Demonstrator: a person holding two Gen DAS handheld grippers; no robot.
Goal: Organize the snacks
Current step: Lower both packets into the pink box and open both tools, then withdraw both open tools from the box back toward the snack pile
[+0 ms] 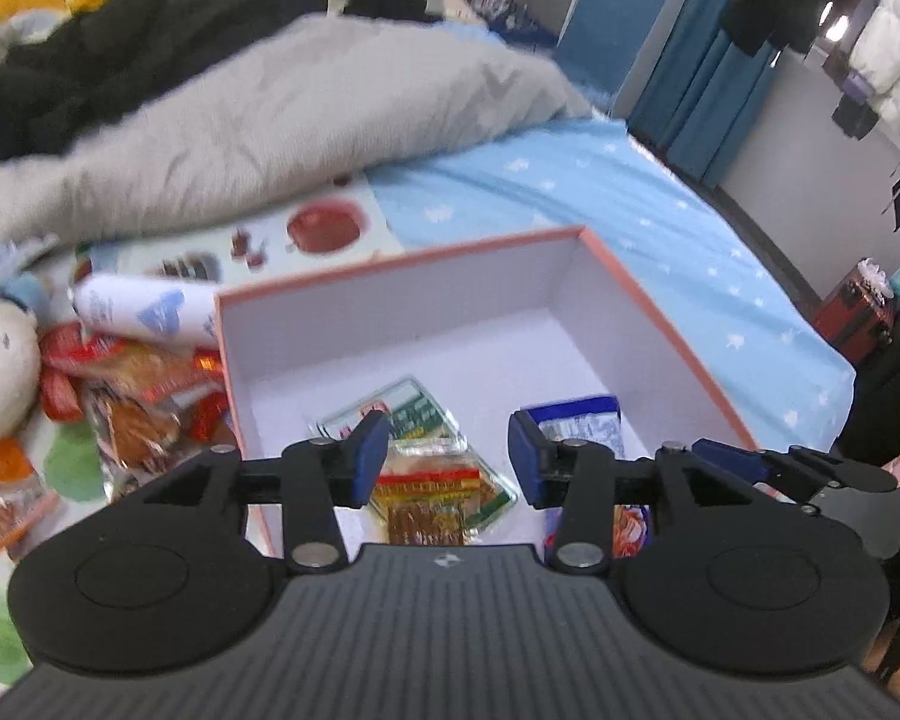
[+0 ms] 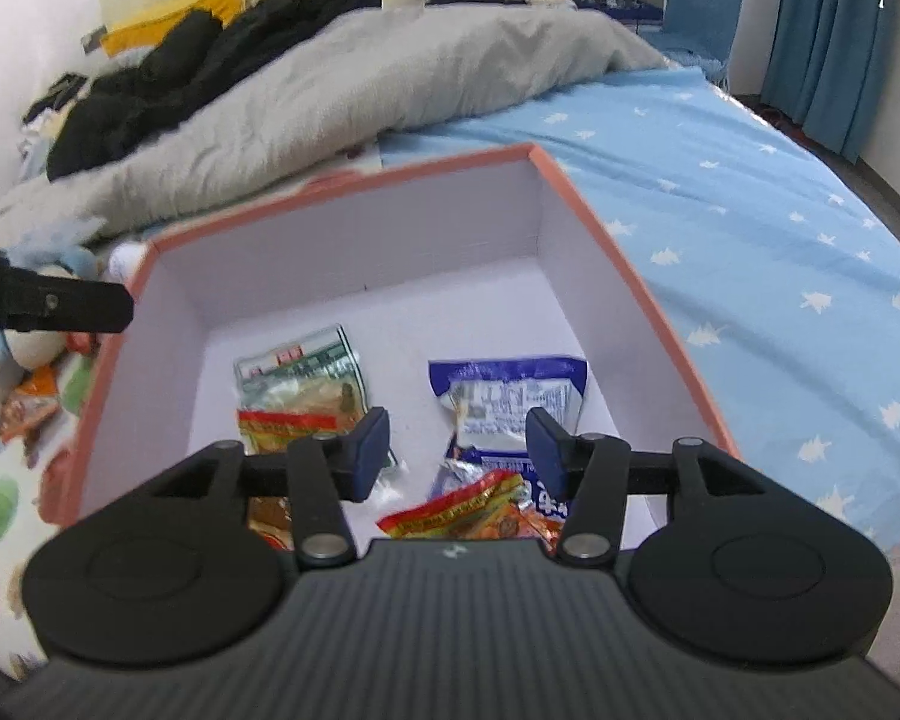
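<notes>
A pink-rimmed white box [image 1: 636, 294] [image 2: 600, 228] lies on the bed. Inside lie a green-and-clear snack pack [image 1: 417, 414] [image 2: 306, 369], a red-and-yellow pack [image 1: 432, 492] [image 2: 468, 510] and a blue-and-white pack [image 1: 588, 426] [image 2: 510, 396]. My left gripper [image 1: 448, 456] is open and empty above the box's near side. My right gripper [image 2: 457, 450] is open and empty above the blue-and-white pack. More snack packs [image 1: 132, 396] and a white-and-blue tube [image 1: 144, 312] lie left of the box.
A grey duvet [image 1: 282, 120] [image 2: 342, 84] with black clothes [image 1: 114, 54] lies behind the box. A plush doll [image 1: 0, 360] sits at the left. Blue star-print sheet [image 1: 660, 222] [image 2: 768, 228] spreads to the right. The left gripper's arm [image 2: 48, 303] shows at the left edge.
</notes>
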